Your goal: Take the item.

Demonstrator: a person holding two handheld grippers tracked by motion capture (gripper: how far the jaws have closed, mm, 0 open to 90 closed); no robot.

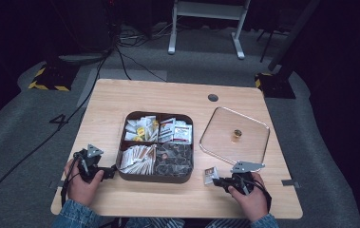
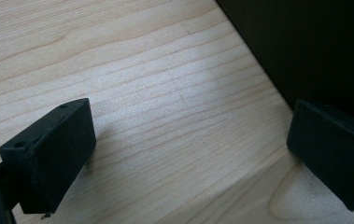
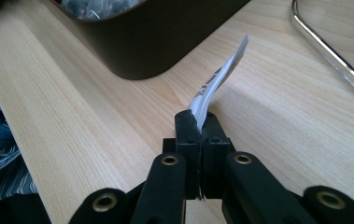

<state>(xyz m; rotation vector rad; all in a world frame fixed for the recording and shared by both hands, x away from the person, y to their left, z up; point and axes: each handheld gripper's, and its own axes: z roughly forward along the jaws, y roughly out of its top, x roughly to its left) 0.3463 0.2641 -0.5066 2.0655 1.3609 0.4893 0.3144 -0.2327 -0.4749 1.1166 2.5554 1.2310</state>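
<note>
The right tongs (image 3: 198, 122) are pressed together on the edge of a small paper sachet (image 3: 217, 80), which stands up from the jaws just above the surface (image 1: 177, 95), between the dark compartmented box (image 1: 156, 179) and the clear tray (image 1: 258, 124). Pinching it by one edge probably keeps the flat packet from slipping and leaves its body free to be laid down. The left tongs (image 2: 188, 154) are spread wide and rest low beside the box's wall, holding nothing, likely placed there to steady the box.
</note>
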